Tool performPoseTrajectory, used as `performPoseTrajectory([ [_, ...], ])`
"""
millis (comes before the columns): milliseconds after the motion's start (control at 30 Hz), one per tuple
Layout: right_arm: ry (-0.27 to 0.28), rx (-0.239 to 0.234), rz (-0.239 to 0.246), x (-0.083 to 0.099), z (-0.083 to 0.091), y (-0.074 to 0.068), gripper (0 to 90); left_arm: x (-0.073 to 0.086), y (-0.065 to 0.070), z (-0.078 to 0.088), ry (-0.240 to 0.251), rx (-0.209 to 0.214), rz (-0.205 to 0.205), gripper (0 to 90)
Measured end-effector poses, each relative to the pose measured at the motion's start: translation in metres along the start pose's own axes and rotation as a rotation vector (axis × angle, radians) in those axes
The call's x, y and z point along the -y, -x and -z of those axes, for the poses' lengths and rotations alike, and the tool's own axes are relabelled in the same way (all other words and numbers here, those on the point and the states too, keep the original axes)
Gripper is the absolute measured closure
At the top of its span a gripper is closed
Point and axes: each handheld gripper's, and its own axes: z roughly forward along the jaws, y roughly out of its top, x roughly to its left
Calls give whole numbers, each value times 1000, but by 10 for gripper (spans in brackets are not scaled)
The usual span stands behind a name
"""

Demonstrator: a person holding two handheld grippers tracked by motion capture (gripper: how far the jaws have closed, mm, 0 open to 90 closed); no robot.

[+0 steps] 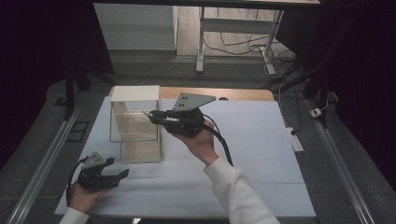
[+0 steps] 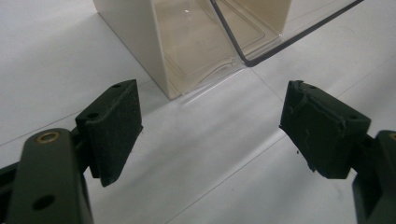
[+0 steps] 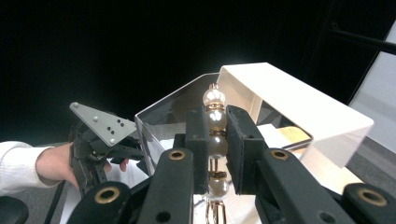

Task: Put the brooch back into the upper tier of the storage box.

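the right gripper [image 3: 217,140], mid-frame in the high view, is clamped on a pearl string [image 3: 215,130] beside the clear box [image 1: 135,123]. the left gripper [image 1: 122,173], lower left, rests with jaws wide apart on the table [image 1: 261,154].
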Motion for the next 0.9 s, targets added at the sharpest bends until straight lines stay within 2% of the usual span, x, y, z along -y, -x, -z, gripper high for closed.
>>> performPoseTrajectory([
  [200,0,-17,5,0,-12,-6,794,0,0,0,0,-2,-1,207],
  [400,-28,-3,21,1,-25,-10,793,1,0,-1,-1,4,3,207],
  [667,-45,3,31,4,-32,-9,786,1,0,-1,-7,3,-4,208],
  [700,-46,4,34,4,-32,-9,763,1,0,-1,-6,3,-4,208],
  [733,-45,27,33,4,-31,-9,679,1,0,-1,-6,5,-4,208],
  [900,-44,39,25,5,-27,-10,611,1,0,-1,-5,3,-4,208],
])
